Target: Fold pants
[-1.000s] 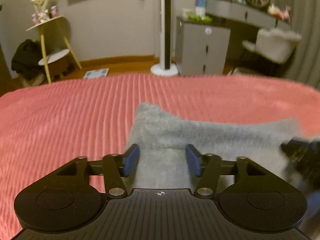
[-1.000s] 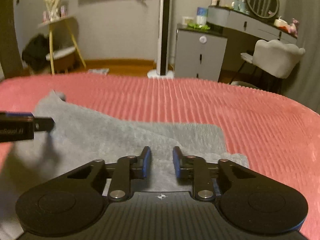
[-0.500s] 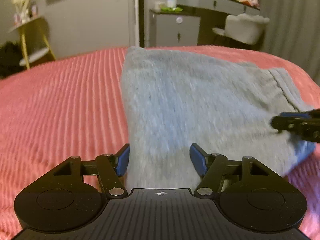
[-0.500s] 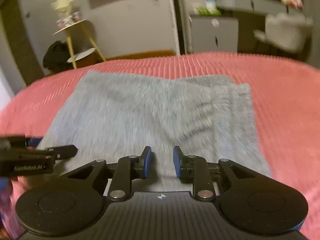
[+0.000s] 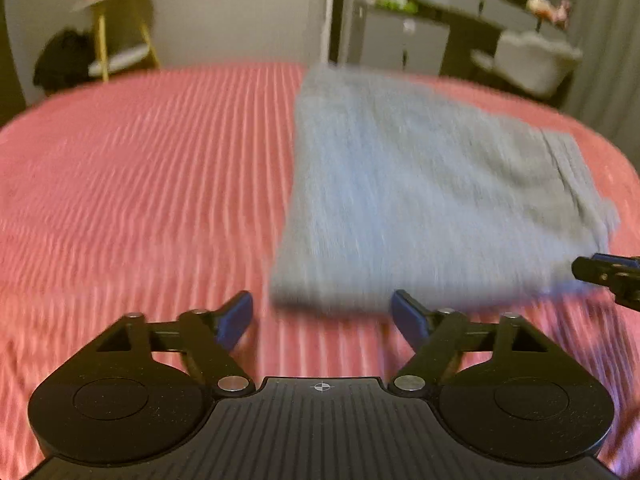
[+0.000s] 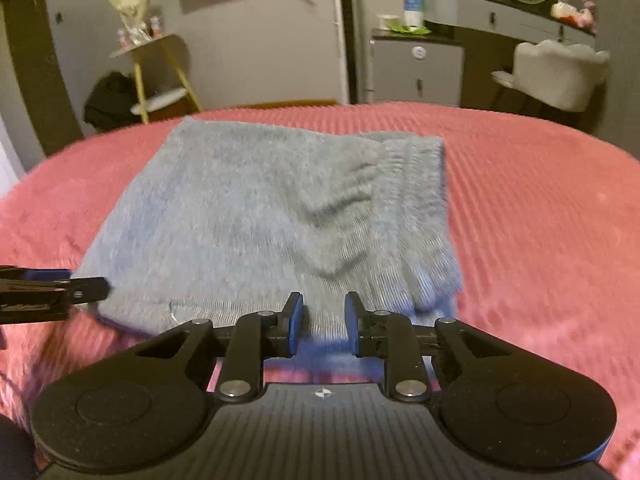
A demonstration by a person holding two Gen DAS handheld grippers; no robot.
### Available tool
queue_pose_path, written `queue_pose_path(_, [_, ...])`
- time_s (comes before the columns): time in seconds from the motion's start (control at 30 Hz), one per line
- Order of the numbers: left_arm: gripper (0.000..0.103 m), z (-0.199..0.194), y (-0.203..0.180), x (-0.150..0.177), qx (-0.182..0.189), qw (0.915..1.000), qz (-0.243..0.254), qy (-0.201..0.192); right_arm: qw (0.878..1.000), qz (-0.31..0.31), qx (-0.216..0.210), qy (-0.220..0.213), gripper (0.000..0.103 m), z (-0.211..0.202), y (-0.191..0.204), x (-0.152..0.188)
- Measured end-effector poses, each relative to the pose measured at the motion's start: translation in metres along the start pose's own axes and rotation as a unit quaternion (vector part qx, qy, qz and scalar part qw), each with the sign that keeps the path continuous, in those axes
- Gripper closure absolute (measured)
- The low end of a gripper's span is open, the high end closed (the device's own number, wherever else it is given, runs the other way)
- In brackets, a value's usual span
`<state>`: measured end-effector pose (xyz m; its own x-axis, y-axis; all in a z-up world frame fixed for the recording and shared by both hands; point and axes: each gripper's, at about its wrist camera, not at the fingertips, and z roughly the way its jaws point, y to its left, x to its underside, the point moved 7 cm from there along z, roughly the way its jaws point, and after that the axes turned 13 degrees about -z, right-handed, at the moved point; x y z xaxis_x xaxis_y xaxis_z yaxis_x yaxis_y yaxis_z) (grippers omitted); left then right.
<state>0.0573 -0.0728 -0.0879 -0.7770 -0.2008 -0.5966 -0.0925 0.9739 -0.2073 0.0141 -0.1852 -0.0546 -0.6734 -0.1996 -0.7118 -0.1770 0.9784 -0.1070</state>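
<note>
**Pants folded, both grippers let go**

Risk: a gripper could bump the near edge & mess up the fold.

Left gripper [image 5: 322, 318]: wide open, holds nothing, just short of the pants' [image 5: 420, 200] near-left corner. Pants lie flat on the red bed [image 5: 140, 184]. Right gripper [image 6: 322, 322]: partly open, holds nothing, tips over the near edge.

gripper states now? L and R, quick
Left gripper: open, empty, just short of the folded gray pants.
Right gripper: open with a narrow gap, holding nothing, at the pants' near edge.
</note>
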Motion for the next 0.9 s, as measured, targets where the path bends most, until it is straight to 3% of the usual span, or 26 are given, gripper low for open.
queue_pose_path(0.07, [0.021,-0.009,-0.001,0.023,0.017,0.9996,-0.004,0.021,0.997,0.014,0.039,0.069,0.028,0.0,0.0,0.019])
queue_pose_path(0.1, [0.02,-0.016,0.0,0.035,0.027,0.9994,-0.007,0.021,0.995,0.026,0.041,0.092,0.029,-0.002,0.0,0.034])
queue_pose_path(0.2, [0.017,-0.034,0.003,0.052,0.035,0.9989,-0.027,-0.016,0.995,0.049,-0.003,0.085,0.026,-0.026,0.012,0.069])
queue_pose_path(0.27, [0.016,-0.042,0.002,0.052,0.019,0.9987,-0.029,-0.038,0.996,0.052,-0.004,0.077,0.014,-0.045,0.023,0.085])
queue_pose_path(0.33, [0.015,-0.05,0.001,0.052,0.004,0.9983,-0.01,-0.057,0.996,0.048,0.008,0.072,0.011,-0.057,0.033,0.092])
queue_pose_path(0.5, [0.011,-0.079,0.001,0.05,0.005,0.9985,-0.006,-0.054,0.998,0.023,0.04,0.05,0.004,-0.089,0.051,0.081])
queue_pose_path(0.6, [0.006,-0.108,-0.002,0.043,0.024,0.9965,-0.01,-0.079,0.998,0.004,0.055,0.031,0.004,-0.105,0.06,0.065])
queue_pose_path(0.7, [0.002,-0.125,-0.01,0.03,0.039,0.9936,0.007,-0.106,0.996,-0.007,0.08,0.045,0.004,-0.108,0.062,0.049])
queue_pose_path(0.8, [0.002,-0.116,-0.016,0.024,0.024,0.9917,0.027,-0.124,0.996,-0.014,0.077,0.045,0.004,-0.106,0.063,0.037])
queue_pose_path(0.9, [0.002,-0.088,-0.017,0.023,0.011,0.9935,0.026,-0.11,0.995,-0.004,0.092,0.04,0.004,-0.101,0.057,0.03])
